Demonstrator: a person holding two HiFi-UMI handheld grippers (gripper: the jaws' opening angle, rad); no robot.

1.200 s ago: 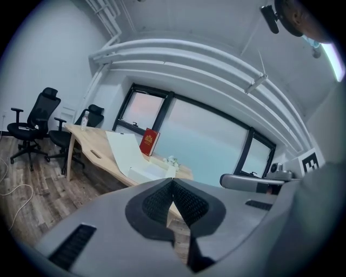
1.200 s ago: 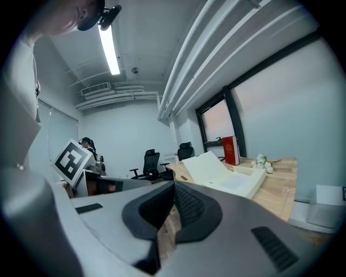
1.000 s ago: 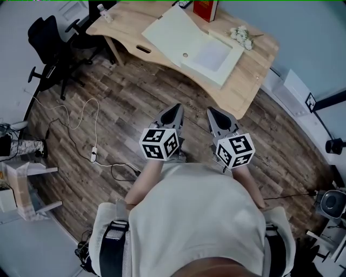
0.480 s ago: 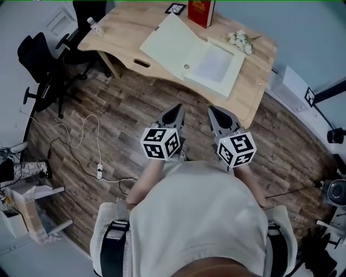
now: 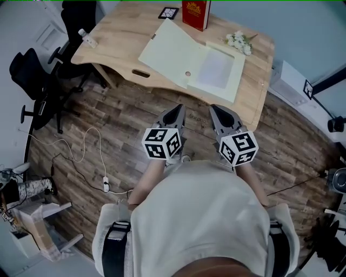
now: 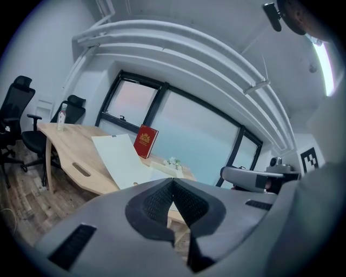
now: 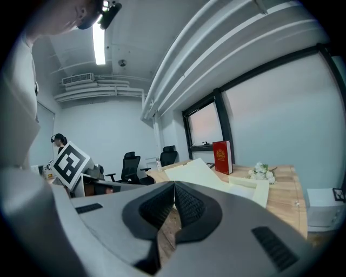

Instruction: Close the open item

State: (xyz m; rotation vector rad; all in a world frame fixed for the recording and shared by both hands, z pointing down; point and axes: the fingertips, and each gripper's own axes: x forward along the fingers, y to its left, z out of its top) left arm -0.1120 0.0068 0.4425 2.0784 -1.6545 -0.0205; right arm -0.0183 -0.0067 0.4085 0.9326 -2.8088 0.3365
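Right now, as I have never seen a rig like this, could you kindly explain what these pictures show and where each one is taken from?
There is no robot here. A person holds a tool in each hand: the left hand-held gripper and the right hand-held gripper. The black-and-white marker cubes are part of them.

The head view comes from a camera on the person's head, looking steeply down at the wood floor. The two gripper views come from cameras riding on the tools, looking out along their jaws. In both, the jaws meet with nothing between them, so nothing is held.

Ahead stands a wooden desk. On it are an open cream folder, an upright red book, a bunch of white flowers and a small bottle. Black office chairs stand beside it.
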